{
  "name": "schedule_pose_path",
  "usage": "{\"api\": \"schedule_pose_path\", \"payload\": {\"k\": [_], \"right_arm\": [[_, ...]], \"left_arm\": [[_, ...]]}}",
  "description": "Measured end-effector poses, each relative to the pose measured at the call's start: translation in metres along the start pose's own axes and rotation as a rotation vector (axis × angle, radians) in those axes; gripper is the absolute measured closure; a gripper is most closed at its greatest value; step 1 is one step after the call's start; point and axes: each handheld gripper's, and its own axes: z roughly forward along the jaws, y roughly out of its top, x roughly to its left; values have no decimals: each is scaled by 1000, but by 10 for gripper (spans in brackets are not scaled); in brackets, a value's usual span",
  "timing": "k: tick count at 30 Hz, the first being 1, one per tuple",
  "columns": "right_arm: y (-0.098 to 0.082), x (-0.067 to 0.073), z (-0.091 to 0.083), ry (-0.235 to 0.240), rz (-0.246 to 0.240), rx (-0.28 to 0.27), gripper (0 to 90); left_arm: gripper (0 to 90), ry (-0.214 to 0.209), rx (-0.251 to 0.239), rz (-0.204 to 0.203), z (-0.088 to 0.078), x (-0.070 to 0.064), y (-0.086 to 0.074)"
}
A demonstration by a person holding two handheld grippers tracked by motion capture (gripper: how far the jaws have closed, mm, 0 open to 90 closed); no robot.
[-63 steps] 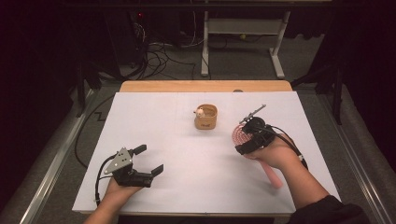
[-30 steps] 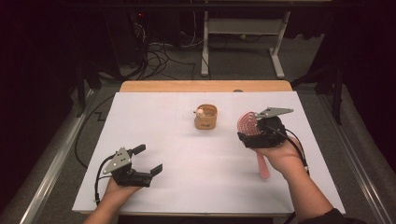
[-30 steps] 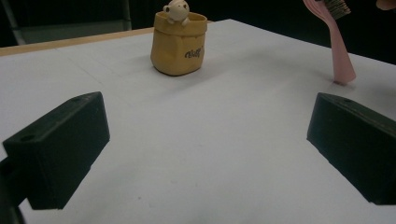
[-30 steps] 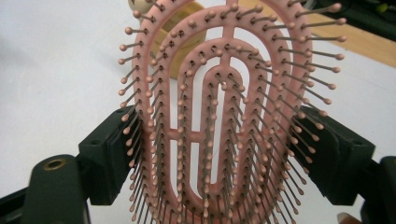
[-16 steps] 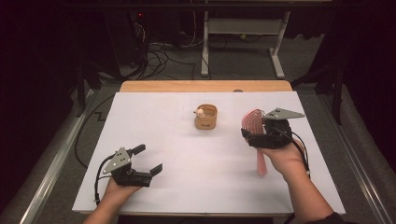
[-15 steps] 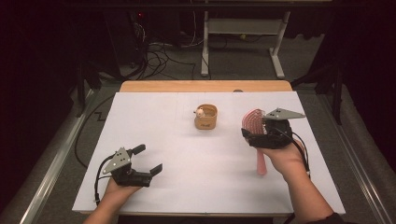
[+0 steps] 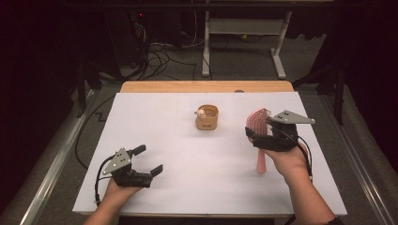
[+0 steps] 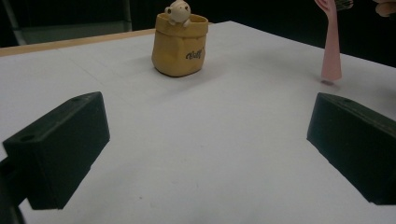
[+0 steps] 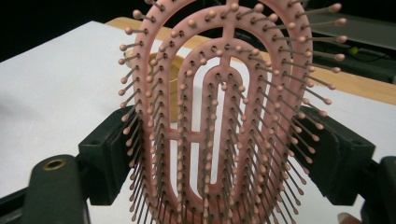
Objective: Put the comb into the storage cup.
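**Pink hairbrush clamped in our right tool, lifted off the counter**

At the left, we are resting our left tool [image 7: 147,160] low on the near part of the white counter [image 7: 187,154], its jaws standing wide apart with only bare counter between them. In the left gripper view the two black jaws are framing that bare surface.

Moving toward the middle, we are seeing the small tan pouch-shaped cup [image 7: 207,117] standing upright, a little cream figure [image 8: 178,11] peeking over its rim. It is sitting well apart from both tools.

At the right, we are holding the pink hairbrush [image 7: 259,126] in our right tool [image 9: 224,154], the jaws clamped on the two edges of its oval head. The bristles are pointing toward that tool's camera. The brush's handle [image 7: 261,163] is pointing back toward us, and in the left gripper view its end is hanging just above the counter.
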Motion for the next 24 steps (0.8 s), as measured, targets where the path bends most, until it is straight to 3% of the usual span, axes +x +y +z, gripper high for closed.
{"api": "schedule_pose_path", "payload": {"k": [24], "right_arm": [[-10,2,-5,-63,31,-156,203]], "left_arm": [[0,13,-28,-8,-3,2,-1]]}}
